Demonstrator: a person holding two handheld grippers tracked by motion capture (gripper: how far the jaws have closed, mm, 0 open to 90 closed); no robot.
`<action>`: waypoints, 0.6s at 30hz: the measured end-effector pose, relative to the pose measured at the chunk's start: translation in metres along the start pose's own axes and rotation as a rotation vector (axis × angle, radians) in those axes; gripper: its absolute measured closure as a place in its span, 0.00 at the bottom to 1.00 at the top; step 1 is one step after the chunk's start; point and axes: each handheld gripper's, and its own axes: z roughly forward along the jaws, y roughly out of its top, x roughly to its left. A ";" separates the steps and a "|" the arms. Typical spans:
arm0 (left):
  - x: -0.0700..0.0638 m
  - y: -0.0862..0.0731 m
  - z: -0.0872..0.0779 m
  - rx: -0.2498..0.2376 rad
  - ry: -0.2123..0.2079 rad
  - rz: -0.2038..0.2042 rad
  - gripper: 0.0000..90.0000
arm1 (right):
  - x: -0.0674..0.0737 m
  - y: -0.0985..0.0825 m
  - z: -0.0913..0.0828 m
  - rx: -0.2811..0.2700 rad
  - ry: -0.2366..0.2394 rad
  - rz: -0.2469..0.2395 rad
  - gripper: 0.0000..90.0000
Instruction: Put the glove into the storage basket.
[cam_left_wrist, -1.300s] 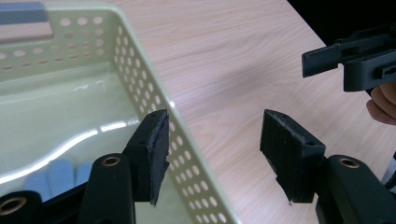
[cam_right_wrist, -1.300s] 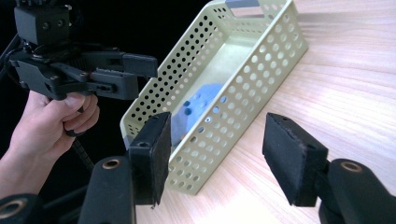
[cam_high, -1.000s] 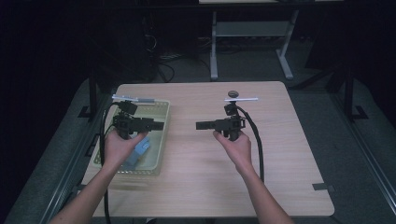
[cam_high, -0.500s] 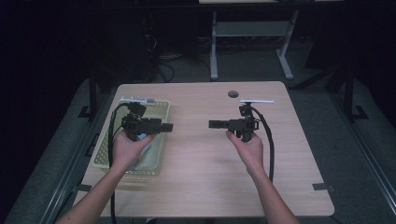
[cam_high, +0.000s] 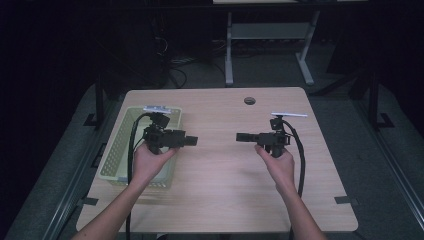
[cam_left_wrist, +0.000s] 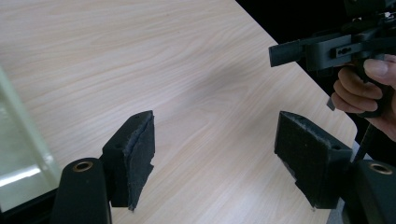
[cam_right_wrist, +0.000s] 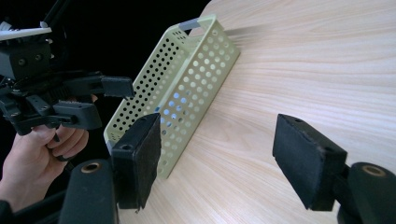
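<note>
Dark floor and shadowed furniture surround the pale wood-grain desk (cam_high: 220, 195), which carries a light green perforated plastic basket (cam_high: 116, 150) near its left edge. Earlier the left hand hung over the basket, with a small blue object showing inside it; now both hands have drawn apart from that spot and hover level above the bare wood, tips pointing at each other across the middle. The left claw (cam_high: 191, 141) sits just right of the basket's rim, the right claw (cam_high: 242, 136) well apart on the far side. Both have just been opening: in the left claw's own view (cam_left_wrist: 212, 163) the foam pads stand wide with nothing but desk between them, and the right claw (cam_right_wrist: 217, 154) shows the same, its jaws spread and empty, the basket's holed wall beyond them. Blue glints show faintly through those holes. My reading is that a drop into the basket is finished and the hands are resetting.
</note>
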 end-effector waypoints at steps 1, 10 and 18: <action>-0.002 0.000 0.002 0.005 -0.003 0.002 0.32 | -0.002 -0.001 -0.001 0.004 -0.005 0.001 0.36; -0.013 -0.003 0.015 0.012 -0.017 0.021 0.32 | -0.013 -0.009 -0.016 -0.009 -0.022 0.018 0.36; -0.021 -0.008 0.024 0.017 -0.037 0.026 0.32 | -0.020 -0.014 -0.027 -0.015 -0.038 0.031 0.35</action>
